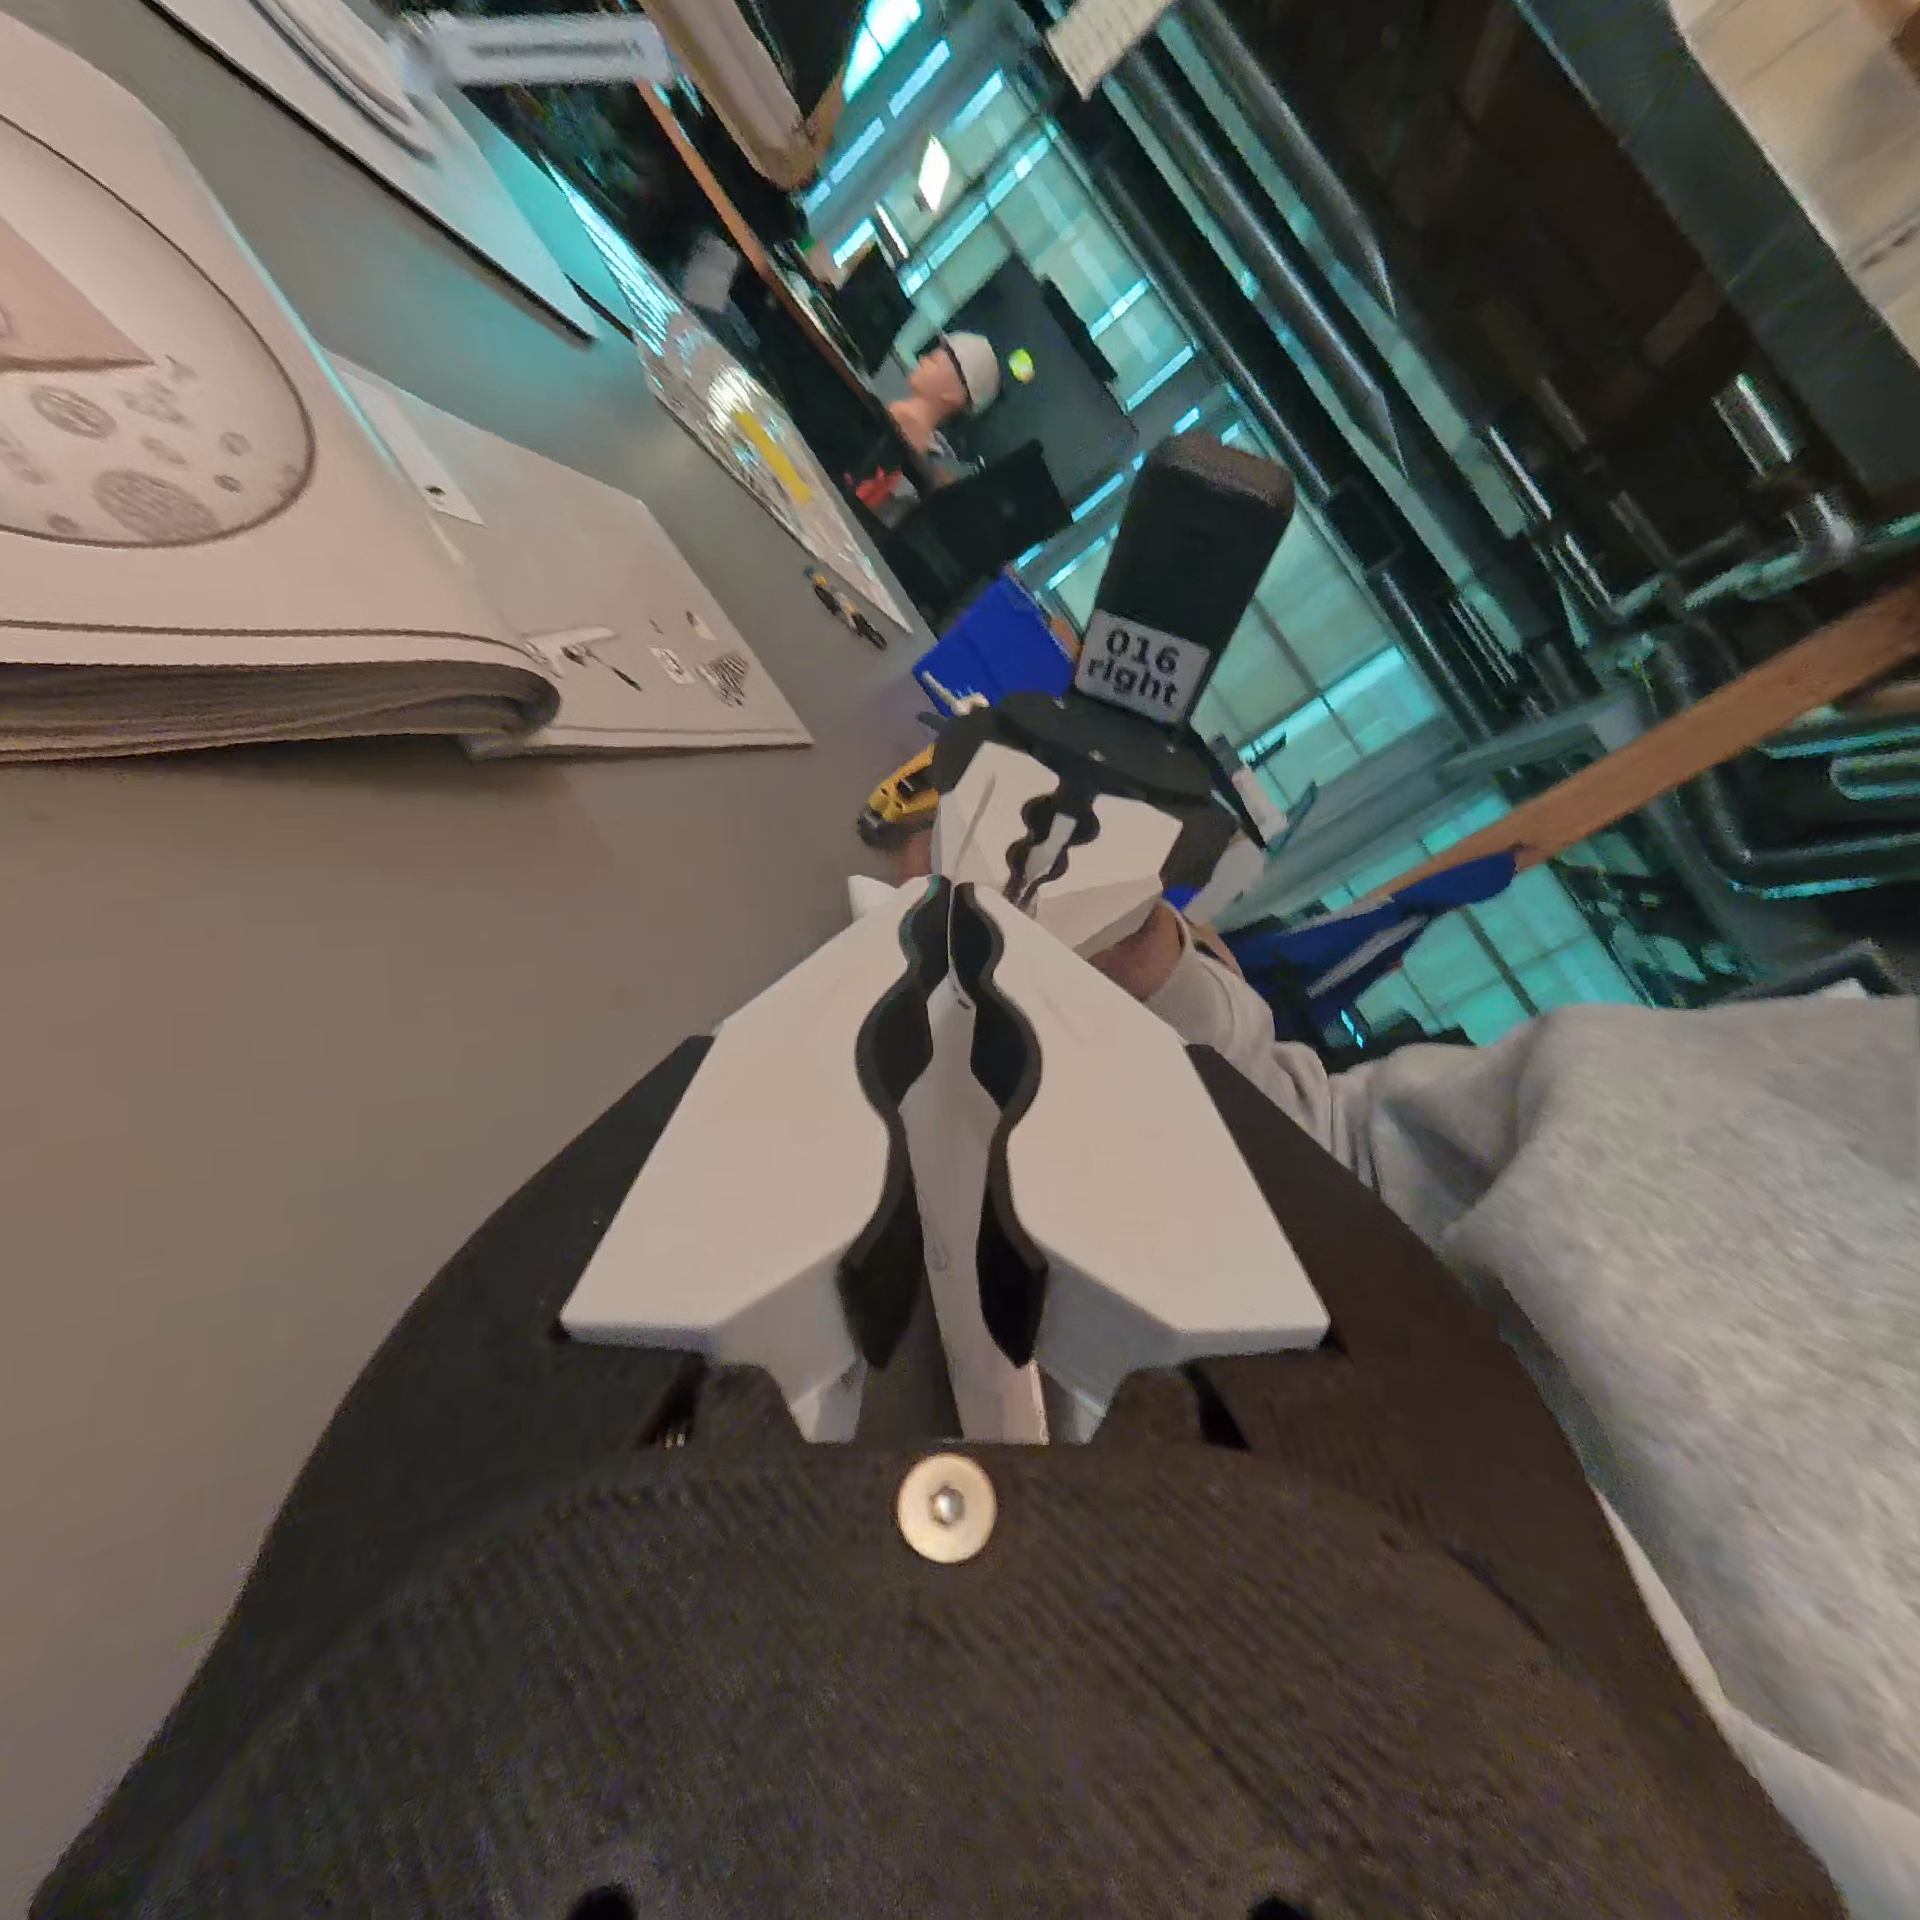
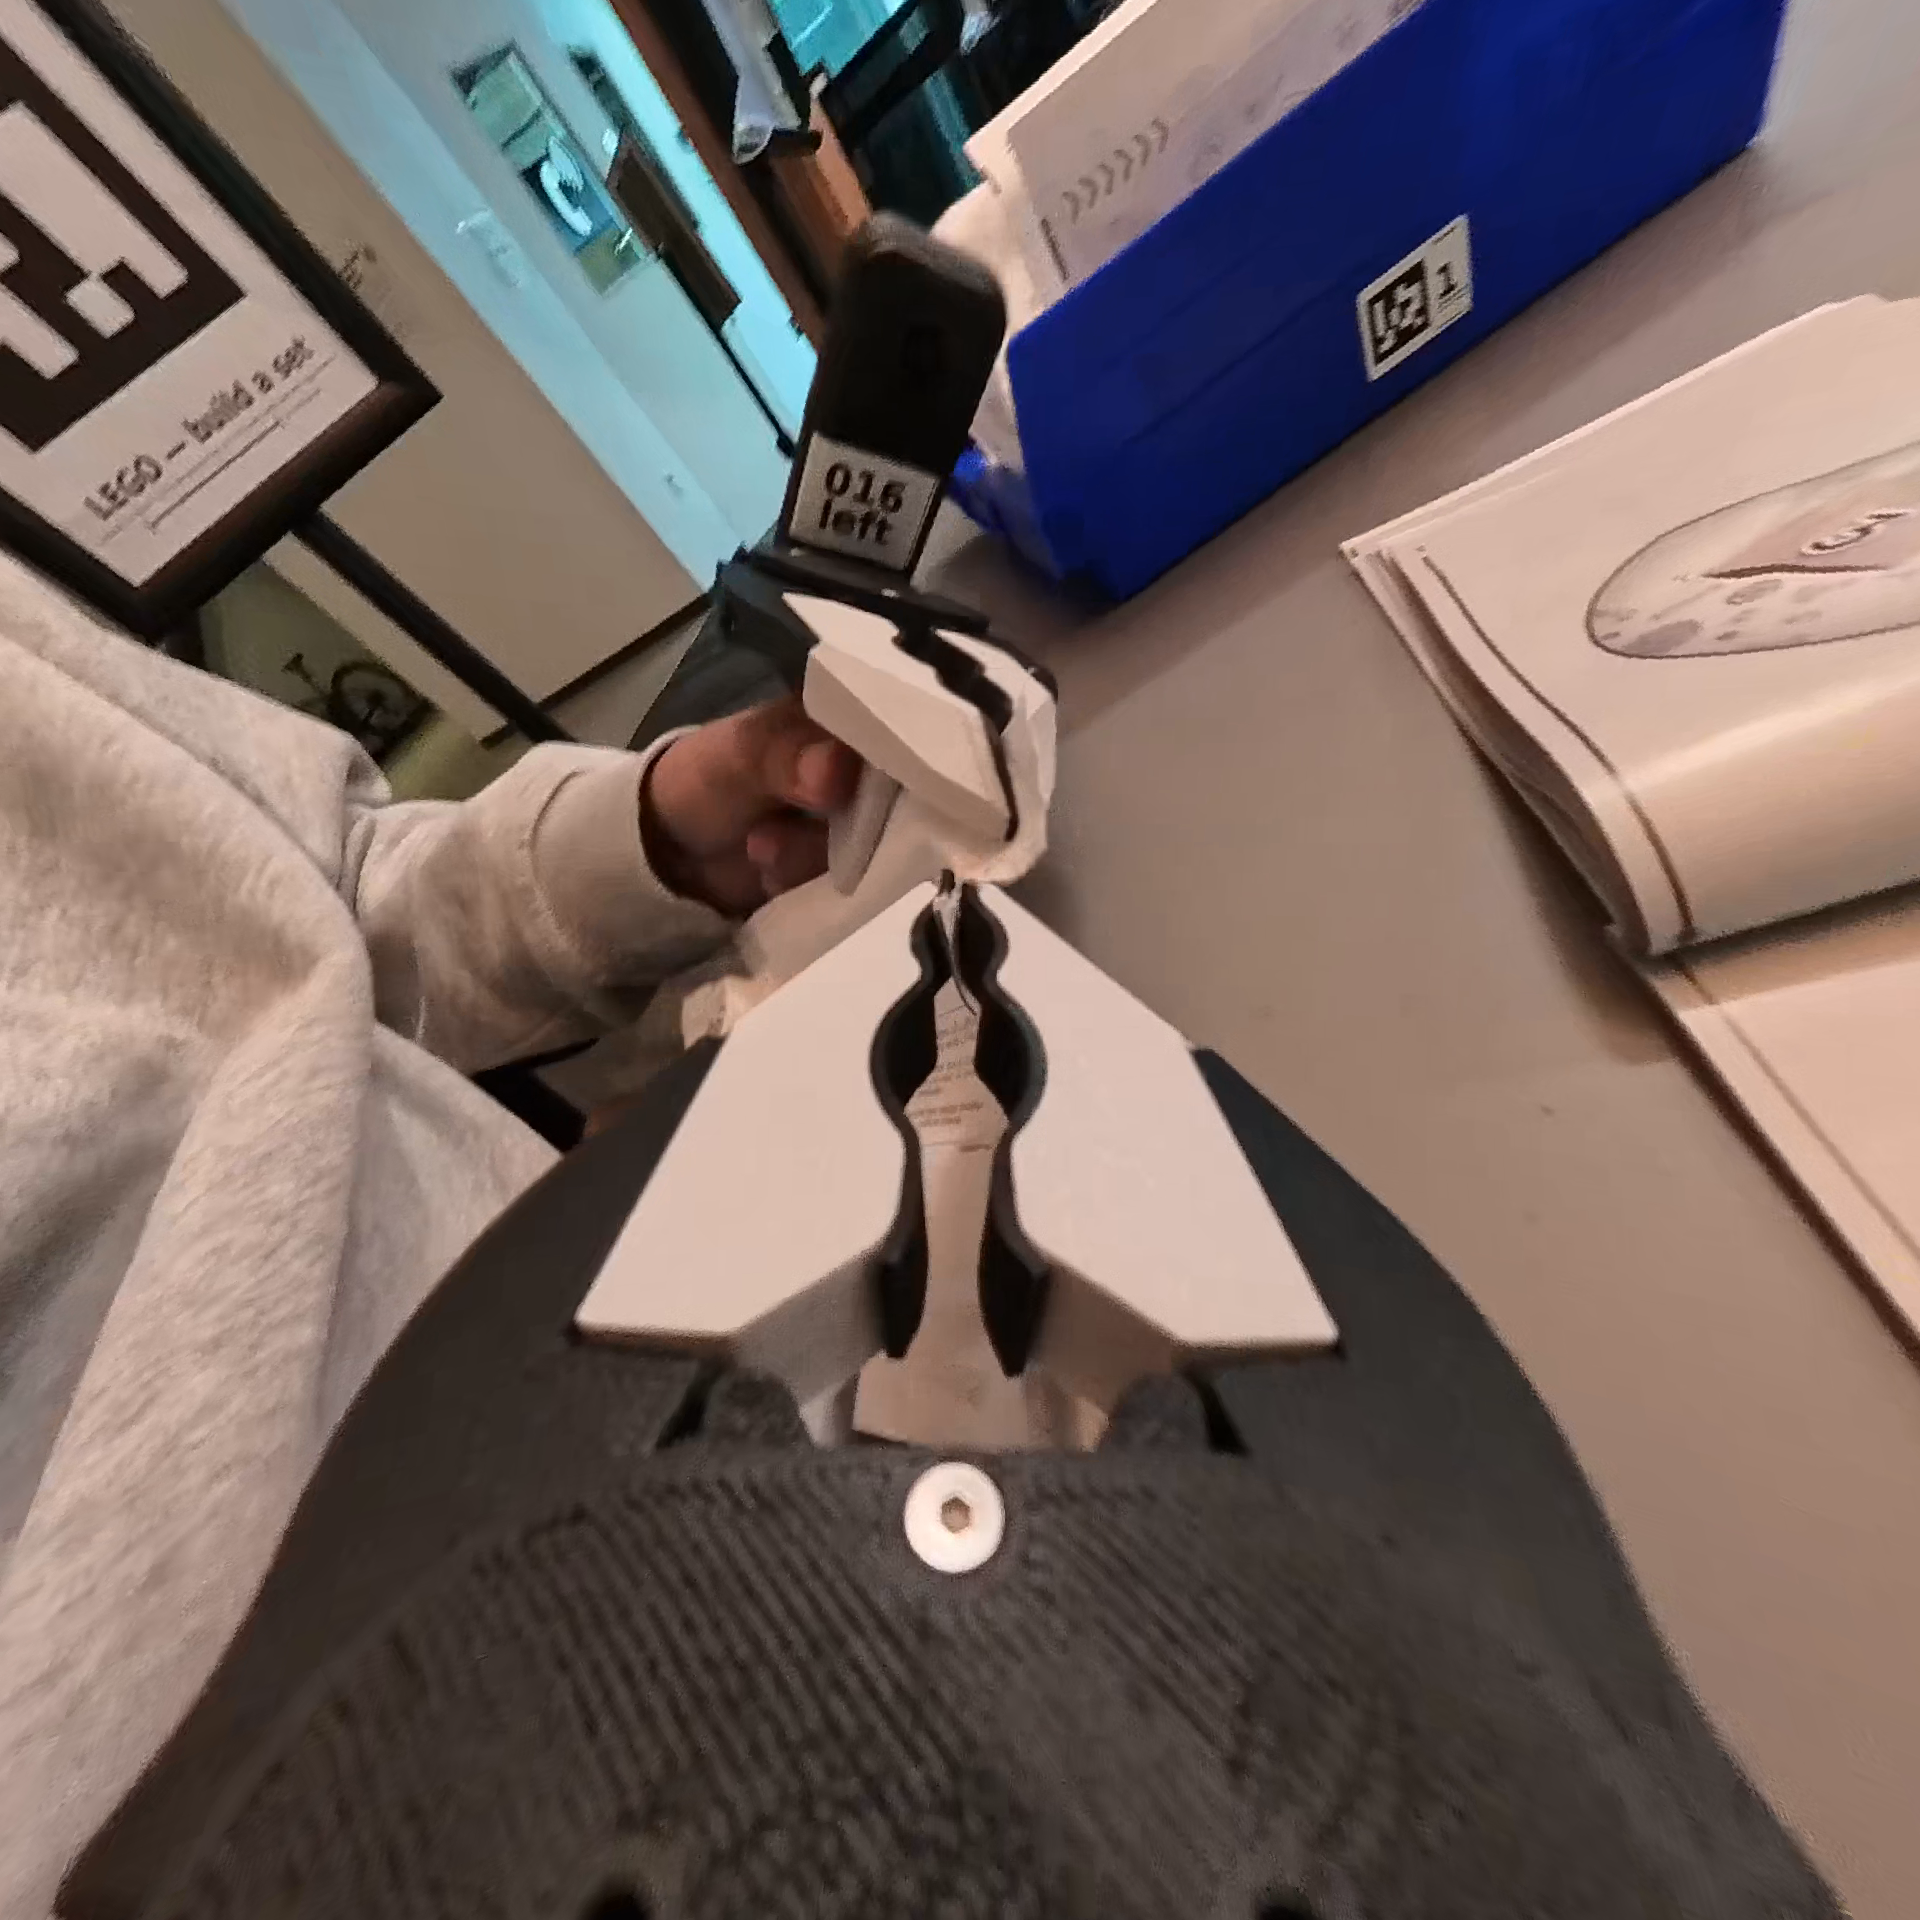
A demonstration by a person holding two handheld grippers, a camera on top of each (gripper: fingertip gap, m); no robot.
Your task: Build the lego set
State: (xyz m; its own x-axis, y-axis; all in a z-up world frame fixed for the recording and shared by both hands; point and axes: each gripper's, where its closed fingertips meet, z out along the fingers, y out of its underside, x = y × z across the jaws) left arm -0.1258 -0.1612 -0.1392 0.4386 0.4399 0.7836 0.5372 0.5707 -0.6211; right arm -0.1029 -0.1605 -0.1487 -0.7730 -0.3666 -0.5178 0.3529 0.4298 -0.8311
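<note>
Both grippers meet tip to tip above the grey table (image 2: pixel 1299 831), each pinching the same white paper bag, the kind that holds lego parts.

In the left wrist view, the left gripper (image 1: pixel 951 904) has its jaws pressed together on the white paper bag (image 1: pixel 961 1226), which runs as a flat strip down between the wavy black pads. Just past its tips, the right gripper (image 1: pixel 1049 883) faces it, jaws also closed on a bunched part of the bag. A hand in a light grey sleeve (image 1: pixel 1247 1029) holds it from behind.

In the right wrist view, the right gripper (image 2: pixel 951 904) is clamped on the bag (image 2: pixel 951 1195), the paper visible in the gap between its pads. The left gripper (image 2: pixel 1013 821) hangs just beyond, its jaws shut on crumpled white paper at its tip, and the person's hand (image 2: pixel 748 821) grips its trigger. The two grippers nearly touch, with the bag stretched between them.

An open instruction booklet (image 2: pixel 1704 727) lies on the table to the right in that view, and appears at the left in the other (image 1: pixel 208 520). A blue bin (image 2: pixel 1351 343) stands farther back on the table with white paper bags sticking out of it. A small yellow and black lego piece (image 1: pixel 896 805) lies on the table behind the right gripper
</note>
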